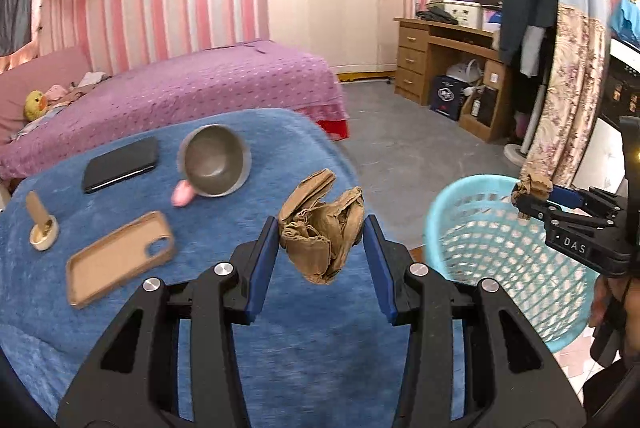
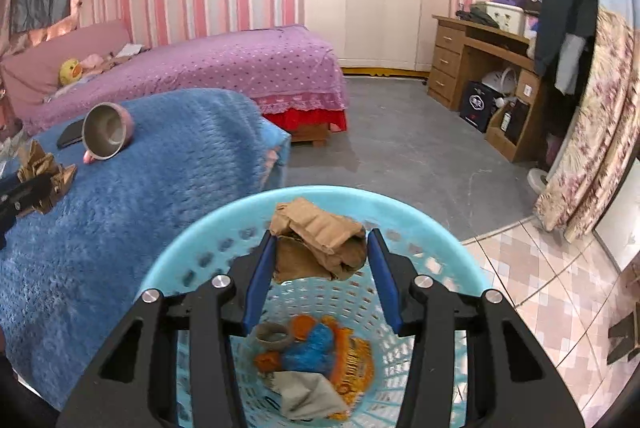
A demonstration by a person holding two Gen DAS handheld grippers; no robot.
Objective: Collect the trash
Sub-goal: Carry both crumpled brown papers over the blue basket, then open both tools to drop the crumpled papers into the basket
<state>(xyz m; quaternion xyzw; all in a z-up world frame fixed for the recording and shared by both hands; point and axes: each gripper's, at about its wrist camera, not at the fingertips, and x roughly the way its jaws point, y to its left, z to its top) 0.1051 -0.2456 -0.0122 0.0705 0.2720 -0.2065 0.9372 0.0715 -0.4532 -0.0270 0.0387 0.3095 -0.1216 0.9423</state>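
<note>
My left gripper (image 1: pixel 320 232) is shut on a crumpled brown paper wad (image 1: pixel 320 228) and holds it above the blue-covered table (image 1: pixel 120 308); it also shows at the left edge of the right wrist view (image 2: pixel 44 175). My right gripper (image 2: pixel 320 252) is shut on another crumpled brown paper wad (image 2: pixel 316 240) and holds it over the mouth of the light blue trash basket (image 2: pixel 192 256). That gripper and wad show in the left wrist view (image 1: pixel 532 187) above the basket (image 1: pixel 500 228). Inside the basket lie an orange-blue wrapper (image 2: pixel 324 352), a tape ring and grey paper.
On the blue table stand a tipped metal cup with a pink handle (image 1: pixel 216 159), a black phone (image 1: pixel 120 163), a tan phone case (image 1: pixel 120 260) and a small tape roll (image 1: pixel 43 232). A purple bed (image 1: pixel 180 87) is behind. A wooden desk (image 1: pixel 448 67) stands at the right.
</note>
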